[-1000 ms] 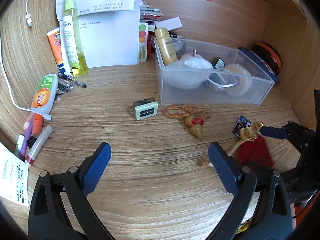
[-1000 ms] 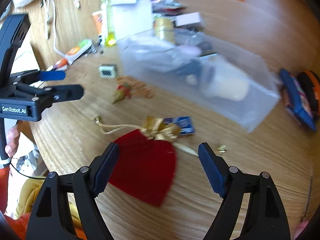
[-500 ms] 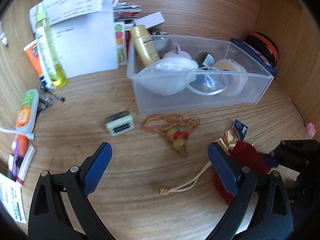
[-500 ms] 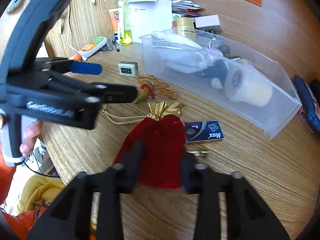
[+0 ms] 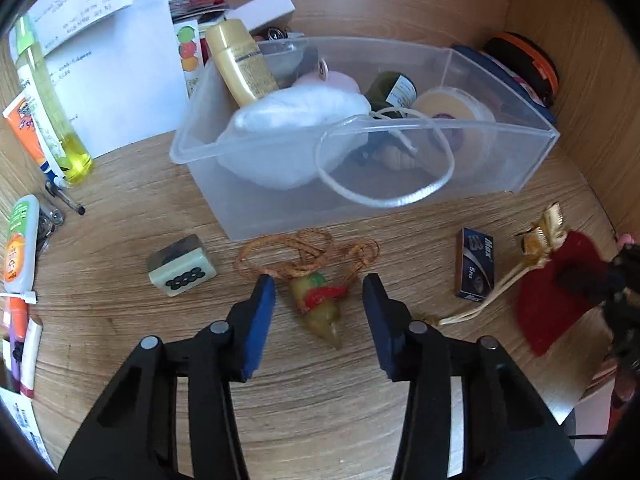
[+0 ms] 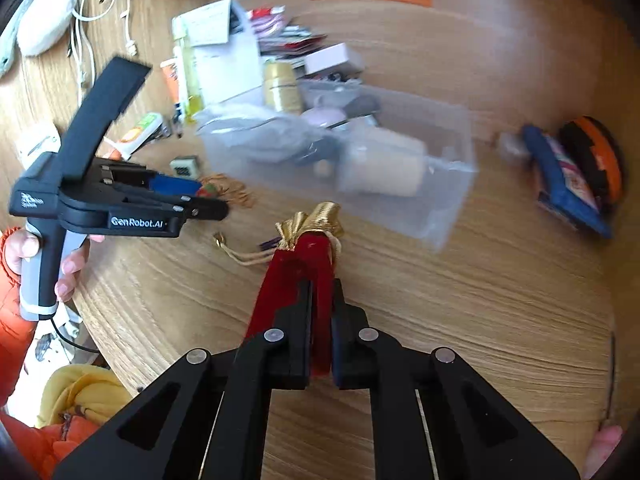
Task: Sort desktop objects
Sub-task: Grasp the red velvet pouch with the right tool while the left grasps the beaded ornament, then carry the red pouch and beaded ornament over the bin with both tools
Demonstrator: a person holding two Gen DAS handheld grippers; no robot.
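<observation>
Red velvet pouch [image 6: 298, 276]: soft cloth, gathered at the neck under a gold ruffled trim, with pale gold drawstrings trailing toward a small metal end-piece on the wooden desk [image 6: 500, 300]. The right gripper [image 6: 320, 292] is clenched on the pouch — the cloth is pinched flat between the two pads, body and neck projecting beyond the tips, in front of the clear plastic bin [image 6: 460, 184]. In the left wrist view the same pouch [image 5: 556, 304] appears at the far right, partly raised off the desk.

Pendant [image 5: 318, 306]: a yellow-green cone-shaped charm with a red and green band, on a coiled orange cord [image 5: 304, 252], lying on the desk just before the bin [image 5: 400, 208]. The left gripper [image 5: 318, 300] has just been closing; its blue pads stand either side of the charm with clear gaps — no contact visible.

A mahjong tile [image 5: 182, 270] lies left of the pendant; a small staple box [image 5: 476, 266] lies between pendant and pouch.
</observation>
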